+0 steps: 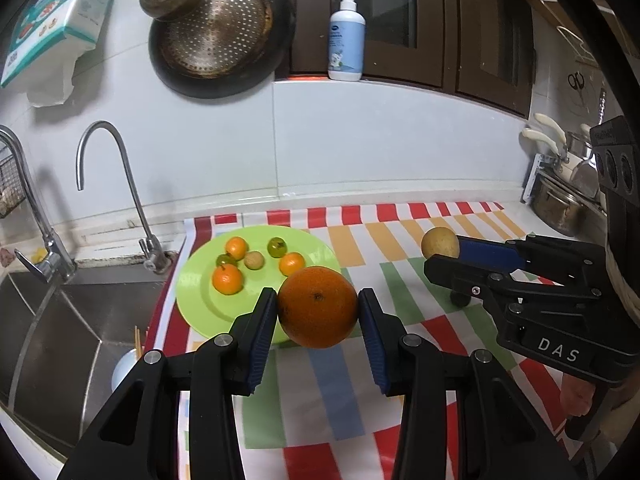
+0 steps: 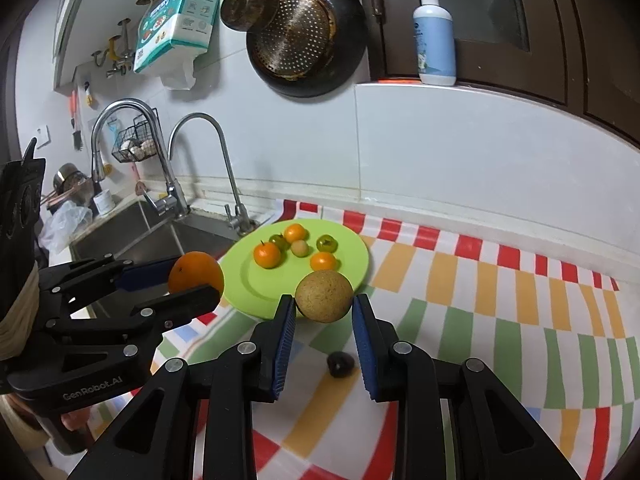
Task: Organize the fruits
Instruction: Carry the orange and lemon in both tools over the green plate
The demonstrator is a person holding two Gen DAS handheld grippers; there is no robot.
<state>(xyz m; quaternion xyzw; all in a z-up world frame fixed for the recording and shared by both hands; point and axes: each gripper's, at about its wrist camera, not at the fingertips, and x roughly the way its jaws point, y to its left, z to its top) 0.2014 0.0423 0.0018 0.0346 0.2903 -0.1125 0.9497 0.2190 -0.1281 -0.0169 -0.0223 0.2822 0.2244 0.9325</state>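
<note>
Grippers both loaded and held off the counter, pointing down and forward toward the far wall. Left gripper [image 1: 318, 306] is clamped on the big orange [image 1: 317, 306], blue pads pressing its left and right sides, fruit sitting right at the fingertips. Right gripper [image 2: 324, 308] is clamped the same way on a round tan fruit [image 2: 324, 296], also at the fingertips. The two tools sit side by side, well apart, no contact between them.

Green plate [image 1: 192, 300] lies on the striped mat [image 1: 400, 252], on its left part next to the sink [image 1: 48, 320]. In the left wrist view the orange hangs in front of the plate's near right rim; in the right wrist view the tan fruit overlaps the near right rim too. Whether either fruit is over the plate or short of it I cannot tell.

Plate already carries three small oranges [image 1: 227, 279], two greenish fruits [image 1: 277, 247] and one pale round fruit [image 1: 254, 260], clustered in the far half. Near half of the plate is bare.

One small dark fruit [image 2: 340, 365] rests on the mat below the right gripper.

Edges: sink drop-off just left of the plate, with two taps [image 1: 120, 184] behind it; pots [image 1: 560, 204] at the far right end of the counter. Mat to the right of the plate is open.
</note>
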